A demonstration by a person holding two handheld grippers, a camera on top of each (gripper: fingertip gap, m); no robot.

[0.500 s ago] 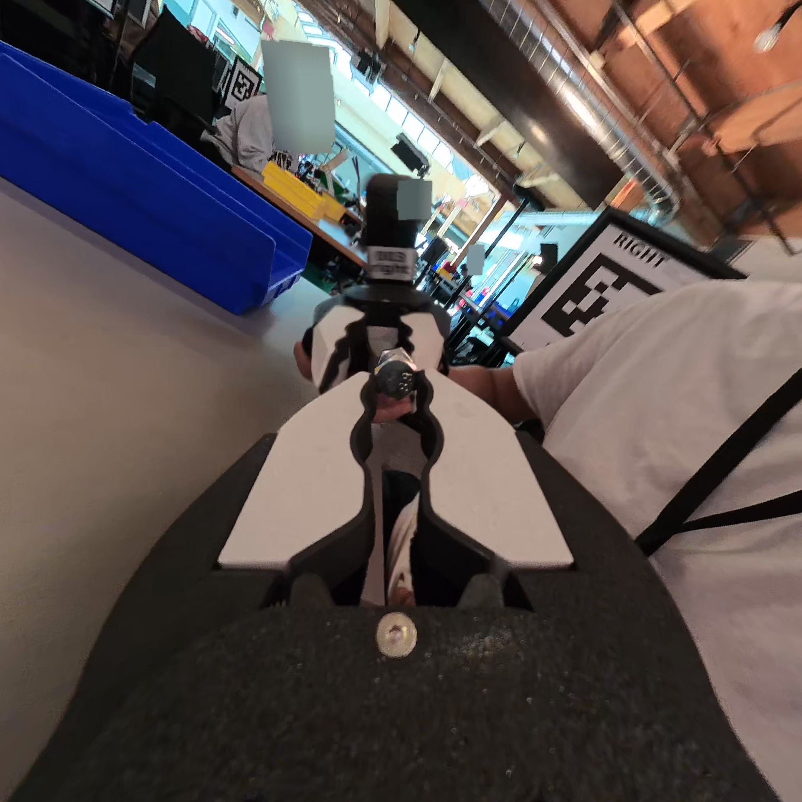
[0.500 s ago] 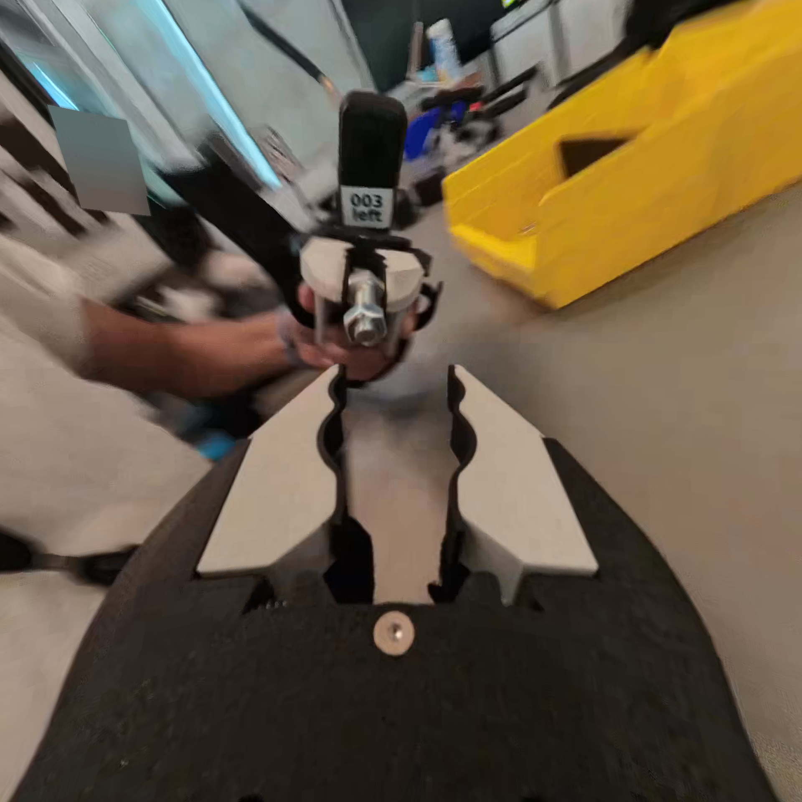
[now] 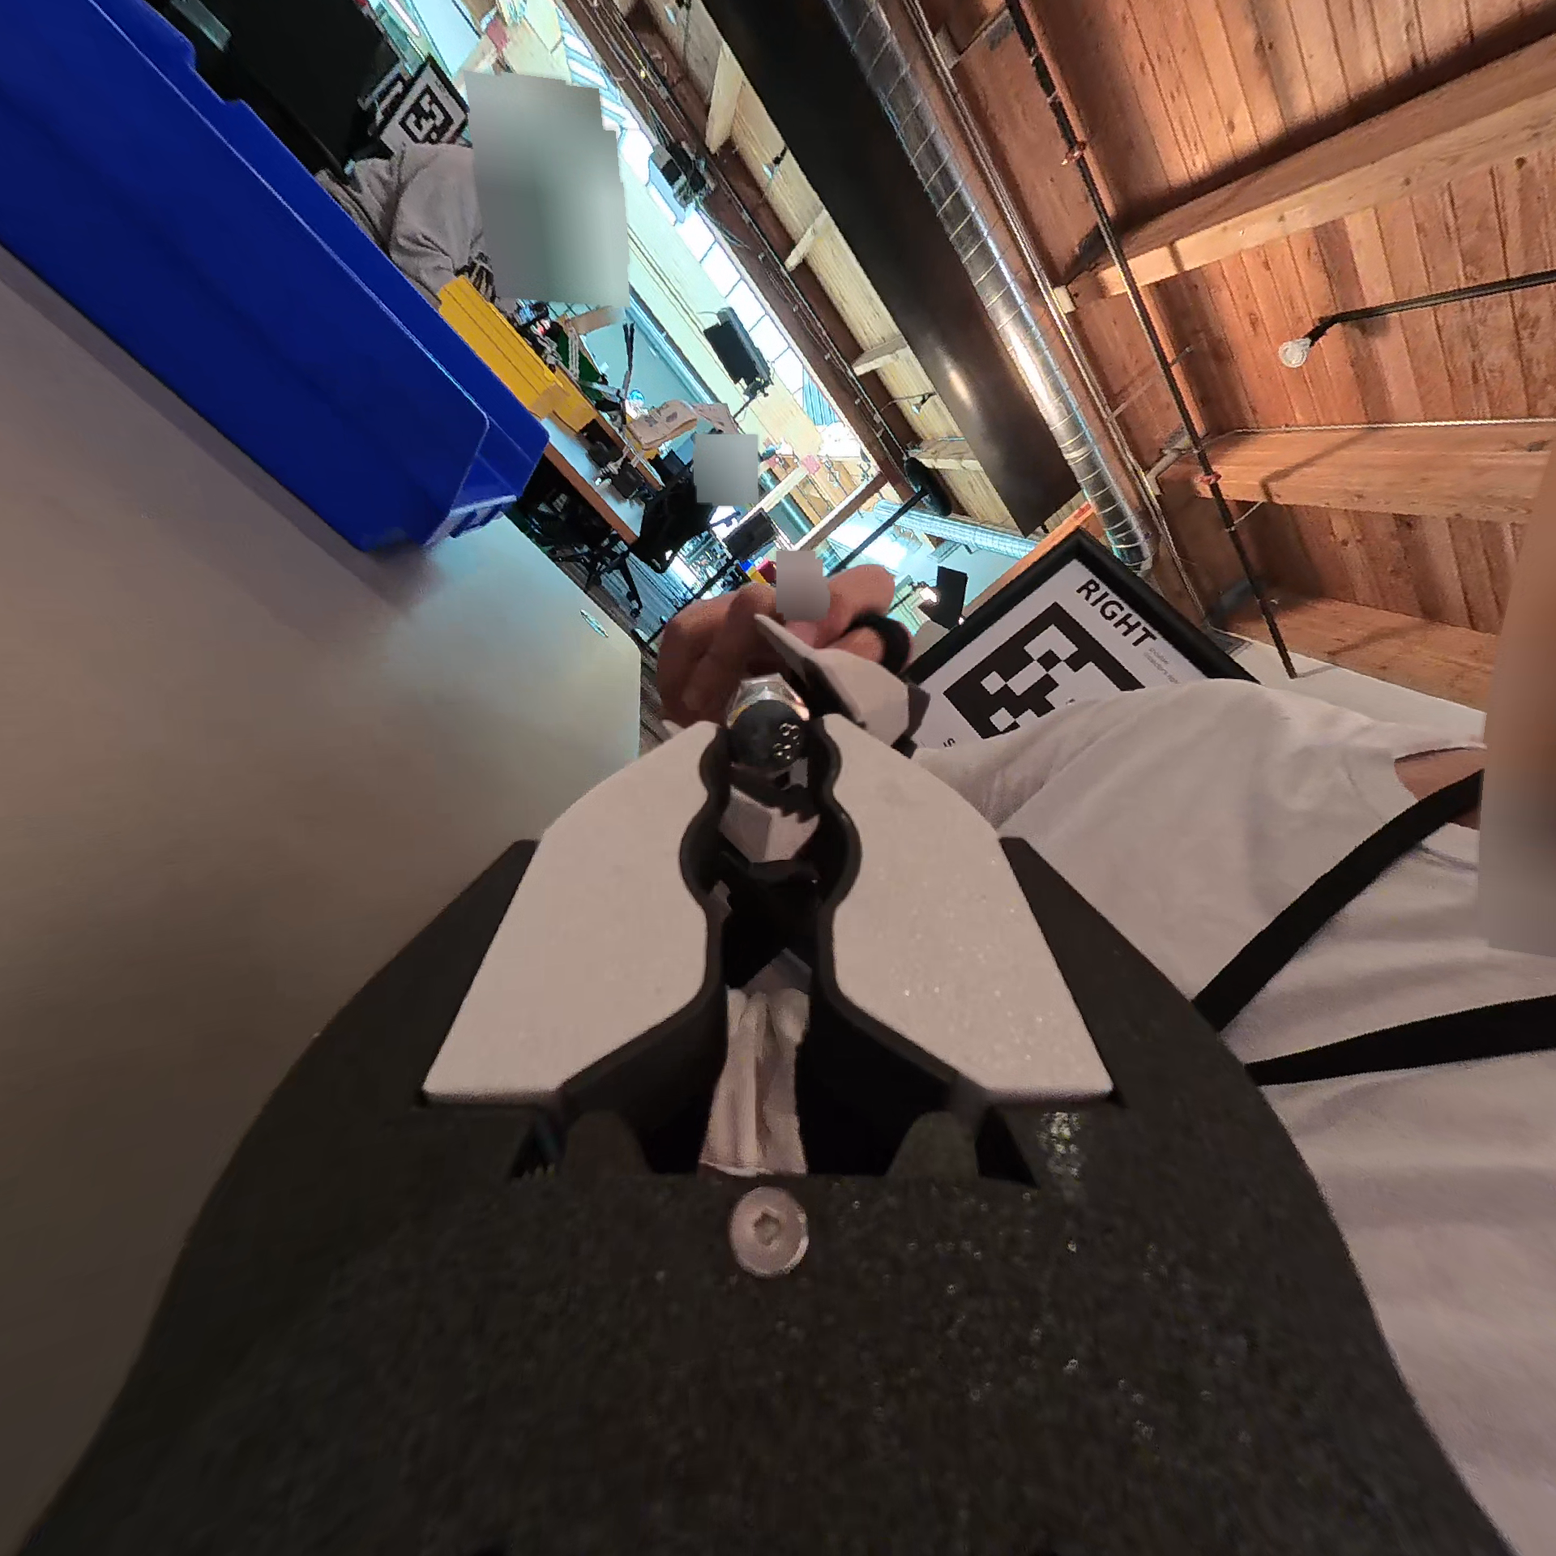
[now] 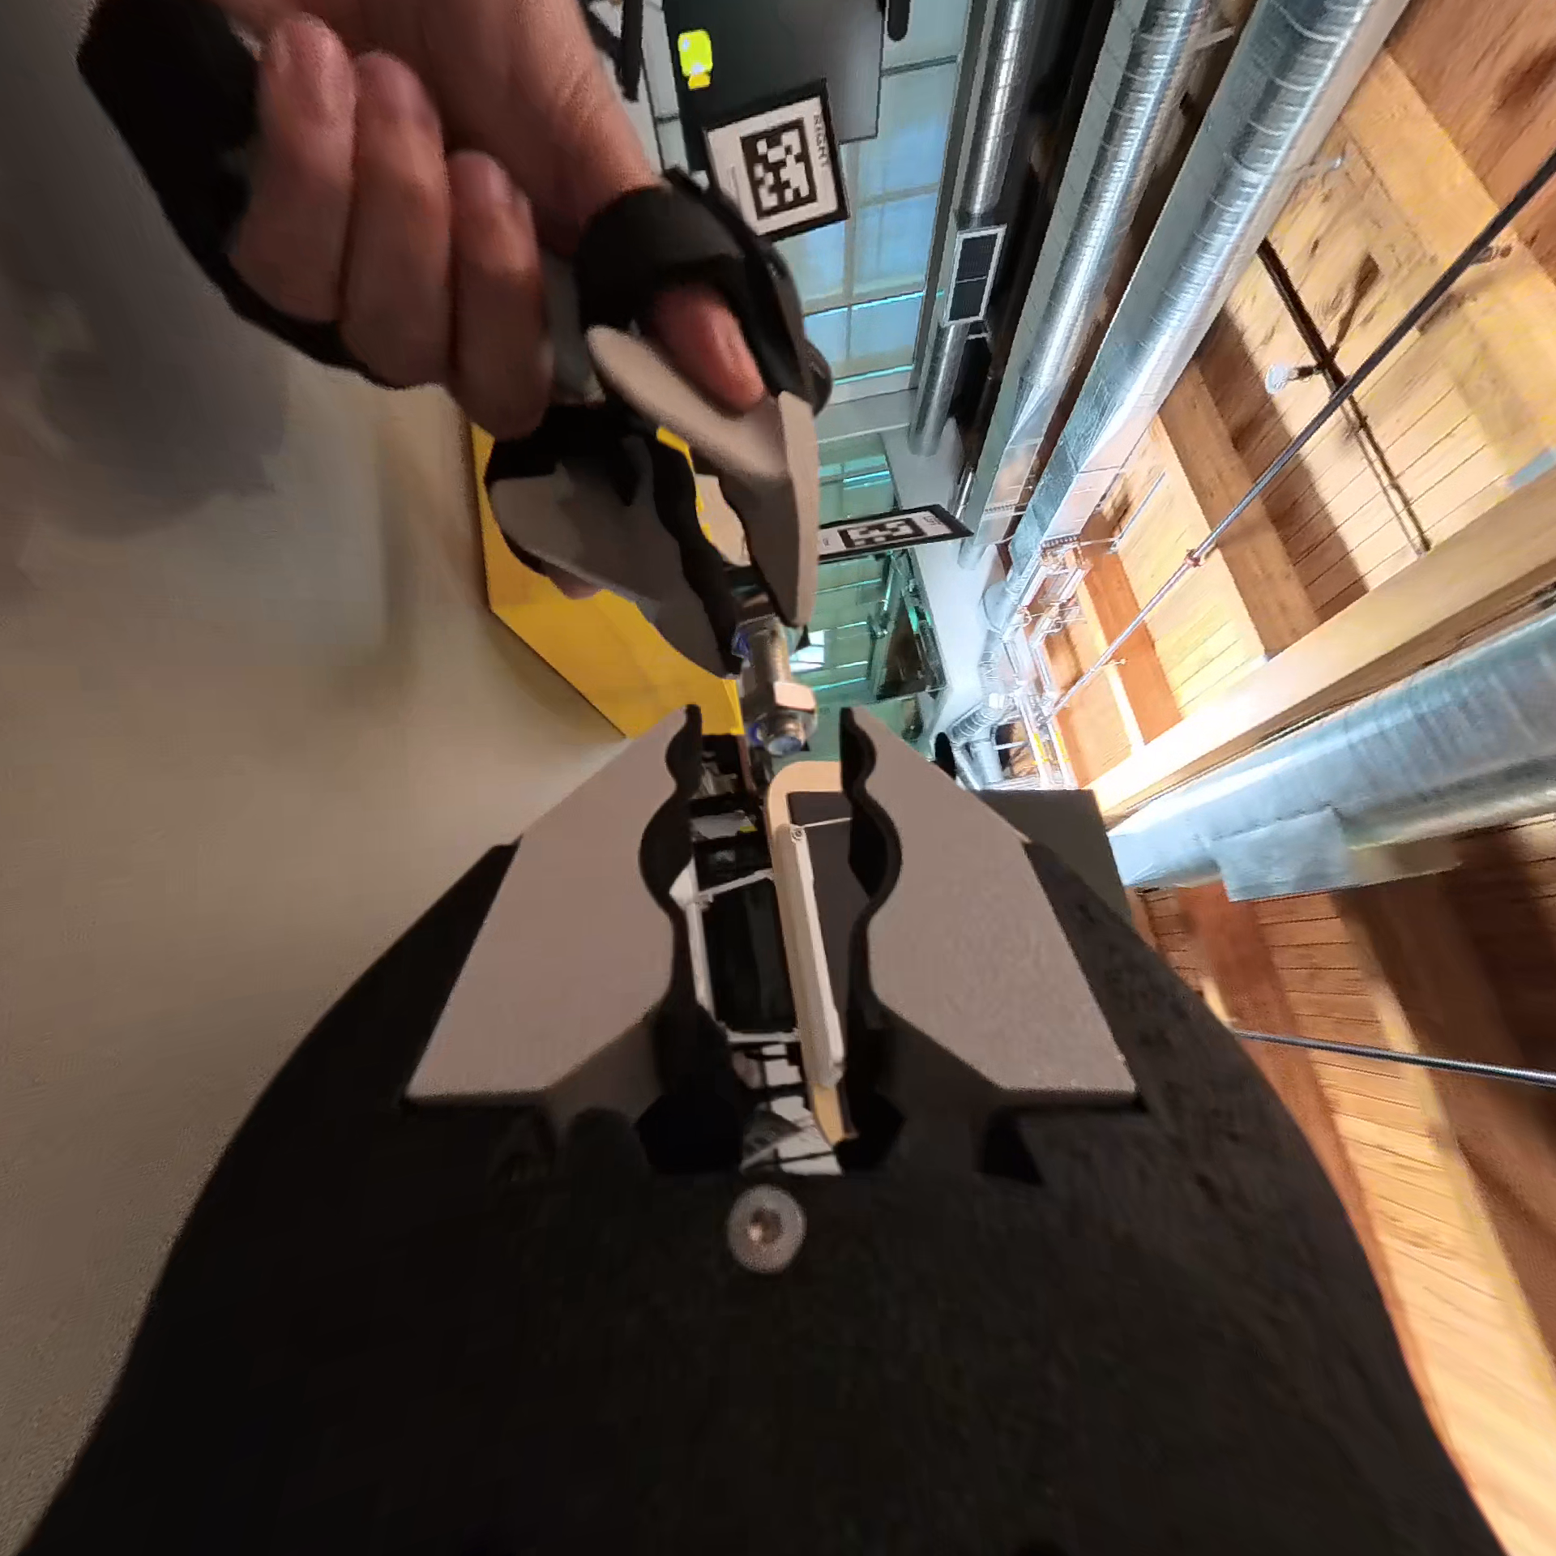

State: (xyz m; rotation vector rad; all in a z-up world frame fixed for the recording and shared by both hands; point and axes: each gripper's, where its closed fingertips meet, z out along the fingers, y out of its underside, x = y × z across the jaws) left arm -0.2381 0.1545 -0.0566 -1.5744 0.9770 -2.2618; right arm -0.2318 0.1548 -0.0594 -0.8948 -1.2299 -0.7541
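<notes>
Lettered black-and-white marker board point(image 3: 1065, 665), two marker signs point(image 4: 779, 164)

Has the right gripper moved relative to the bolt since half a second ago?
Yes. The right gripper has closed in on the bolt, whose nut end now sits at its open fingertips. The yellow bin, earlier at upper right, now lies left of the bolt.

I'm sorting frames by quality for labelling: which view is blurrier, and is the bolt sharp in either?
Left wrist view: mostly crisp; the bolt head between the left gripper fingers is sharp, the hand behind it slightly soft. Right wrist view: motion blur smears the hand, yellow bin and ceiling pipes; the bolt is softer but readable. Both show wide-angle bending.
</notes>
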